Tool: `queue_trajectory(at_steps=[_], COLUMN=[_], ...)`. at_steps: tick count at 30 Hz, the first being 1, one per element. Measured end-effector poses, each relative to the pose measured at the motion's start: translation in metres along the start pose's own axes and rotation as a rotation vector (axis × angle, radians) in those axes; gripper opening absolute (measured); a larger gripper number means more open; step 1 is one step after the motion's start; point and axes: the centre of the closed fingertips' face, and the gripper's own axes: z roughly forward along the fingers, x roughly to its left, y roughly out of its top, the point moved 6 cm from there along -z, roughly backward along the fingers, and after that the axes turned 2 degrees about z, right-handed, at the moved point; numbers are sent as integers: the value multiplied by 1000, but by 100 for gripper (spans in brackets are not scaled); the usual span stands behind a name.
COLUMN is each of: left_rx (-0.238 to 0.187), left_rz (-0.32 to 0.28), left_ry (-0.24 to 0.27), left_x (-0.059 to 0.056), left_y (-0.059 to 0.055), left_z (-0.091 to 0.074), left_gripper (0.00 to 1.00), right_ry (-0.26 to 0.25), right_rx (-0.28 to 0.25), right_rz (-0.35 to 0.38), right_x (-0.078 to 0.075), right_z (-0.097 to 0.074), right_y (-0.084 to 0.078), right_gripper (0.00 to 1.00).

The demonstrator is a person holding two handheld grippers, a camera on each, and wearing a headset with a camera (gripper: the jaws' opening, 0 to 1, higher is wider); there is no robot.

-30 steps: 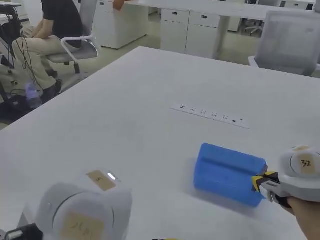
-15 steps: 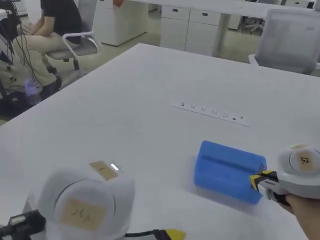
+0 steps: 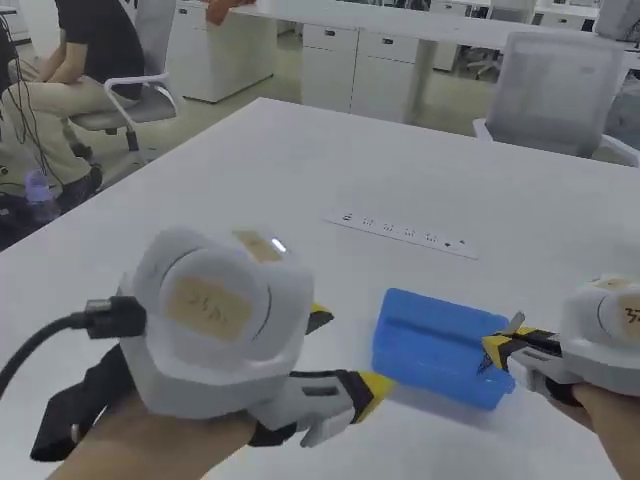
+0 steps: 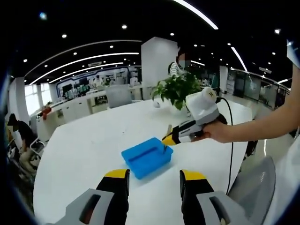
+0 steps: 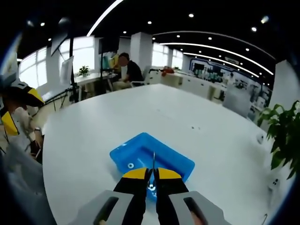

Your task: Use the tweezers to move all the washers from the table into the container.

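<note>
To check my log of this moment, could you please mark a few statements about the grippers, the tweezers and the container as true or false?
1. The right gripper is shut on the tweezers. True.
2. A washer lies inside the blue container. True.
3. The left gripper grips the container's rim. False: its jaws stand apart, hold nothing and are short of the container.
4. The container lies upside down. False: it sits open side up on the white table.
</note>
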Motion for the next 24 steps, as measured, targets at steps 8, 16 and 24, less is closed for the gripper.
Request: queue_trajectory(at_steps=[8, 16, 24], left_rx=[-31, 2, 40], left_rz=[62, 91, 105], left_ry=[-143, -382, -540], left_x=[-4, -17, -37], left_y=[27, 42, 38], left_z=[15, 30, 44], left_gripper=[32, 25, 21], right_ry=[114, 289, 424], right_rx=[-39, -44, 13], right_rz=[-61, -84, -147], right_x=[32, 65, 91], right_z=[-29, -53, -67], right_y=[14, 15, 0], right_gripper=[2, 2, 2])
